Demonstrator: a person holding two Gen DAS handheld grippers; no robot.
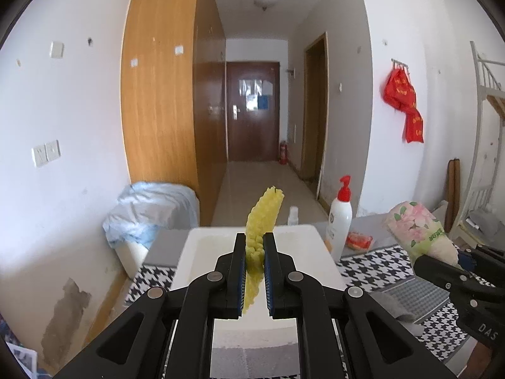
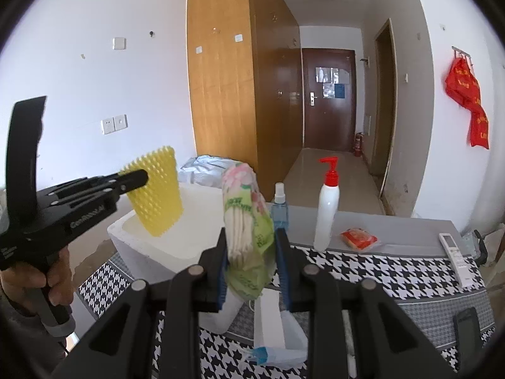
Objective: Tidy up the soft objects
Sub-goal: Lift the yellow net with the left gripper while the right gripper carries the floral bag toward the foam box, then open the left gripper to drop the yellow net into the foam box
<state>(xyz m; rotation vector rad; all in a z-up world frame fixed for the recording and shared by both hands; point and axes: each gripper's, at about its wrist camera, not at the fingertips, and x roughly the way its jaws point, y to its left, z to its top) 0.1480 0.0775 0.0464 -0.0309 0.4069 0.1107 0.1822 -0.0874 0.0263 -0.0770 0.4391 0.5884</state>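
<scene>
Left tongs [image 1: 255, 263] tilted slightly down, clenched on yellow bristled pad [image 1: 263, 218] above white foam box [image 1: 202, 252]; right tongs [image 2: 252, 263] likewise tilted, clamping floral tissue pack [image 2: 244, 221]

Two wrist fisheyes, side by side, both facing down the room toward the far door [image 1: 252, 110].
Left wrist view looks along its fingers from close above the white foam box [image 1: 202, 252] at the table's left end. Right wrist view sits further right, over the houndstooth cloth [image 2: 363, 268]. Shared: box, pump bottle [image 1: 341, 221], wardrobe [image 2: 221, 79]; each sees the other gripper at its edge.
</scene>
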